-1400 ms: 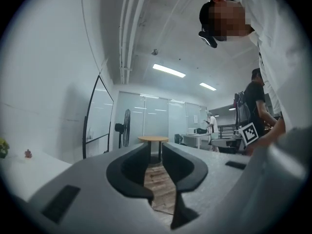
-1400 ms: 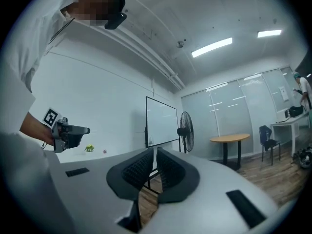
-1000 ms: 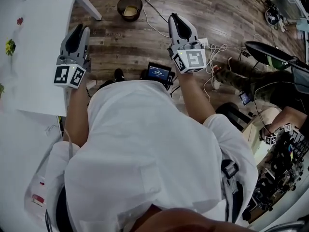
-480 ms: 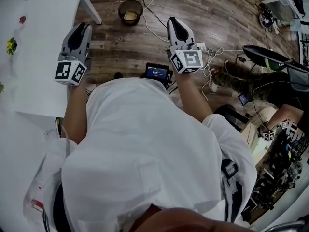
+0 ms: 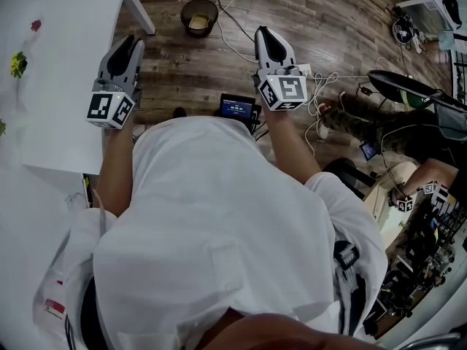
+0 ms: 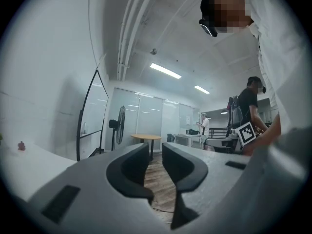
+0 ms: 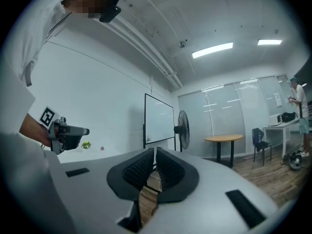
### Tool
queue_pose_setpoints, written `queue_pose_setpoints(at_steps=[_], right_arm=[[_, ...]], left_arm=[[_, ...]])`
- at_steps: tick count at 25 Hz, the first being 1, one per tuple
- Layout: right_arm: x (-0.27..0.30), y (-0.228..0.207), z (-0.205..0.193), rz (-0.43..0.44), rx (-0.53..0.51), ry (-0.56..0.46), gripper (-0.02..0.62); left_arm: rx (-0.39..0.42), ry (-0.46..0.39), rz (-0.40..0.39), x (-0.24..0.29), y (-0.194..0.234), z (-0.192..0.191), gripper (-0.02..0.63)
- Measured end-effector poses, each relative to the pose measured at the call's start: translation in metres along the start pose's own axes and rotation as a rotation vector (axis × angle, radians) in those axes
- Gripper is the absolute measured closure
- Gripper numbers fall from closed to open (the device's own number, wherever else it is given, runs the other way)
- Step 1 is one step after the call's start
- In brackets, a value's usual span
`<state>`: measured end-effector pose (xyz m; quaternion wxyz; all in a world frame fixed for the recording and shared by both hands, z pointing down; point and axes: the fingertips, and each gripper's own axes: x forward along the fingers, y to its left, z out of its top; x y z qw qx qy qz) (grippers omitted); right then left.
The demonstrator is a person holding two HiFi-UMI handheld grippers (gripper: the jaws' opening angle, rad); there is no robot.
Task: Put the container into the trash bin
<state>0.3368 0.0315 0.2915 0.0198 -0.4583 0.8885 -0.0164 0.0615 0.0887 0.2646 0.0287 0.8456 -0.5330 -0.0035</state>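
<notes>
The dark round trash bin stands on the wood floor at the top of the head view. A pale yellowish container lies inside it. My left gripper is held level over the corner of the white table, short of the bin and to its left. Its jaws stand a narrow gap apart with nothing between them. My right gripper points level over the floor, right of the bin. Its ribbed pads are closed together and empty.
The white table fills the left, with one leg near the bin. White cables run across the floor. A small screen device sits below my hands. A seated person is at the right. A standing fan and round table are farther off.
My left gripper has drifted slightly right and forward in the head view. The right gripper has barely shifted and stays closed.
</notes>
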Motion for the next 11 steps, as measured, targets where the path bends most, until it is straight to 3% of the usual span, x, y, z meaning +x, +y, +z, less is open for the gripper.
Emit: queue_pose_setpoints(at_steps=[11], right_arm=[[-0.012,-0.003,-0.003,0.006,0.014,0.004,0.554]], left_arm=[[-0.012,0.002,0.003,-0.003,-0.015,-0.003,0.515]])
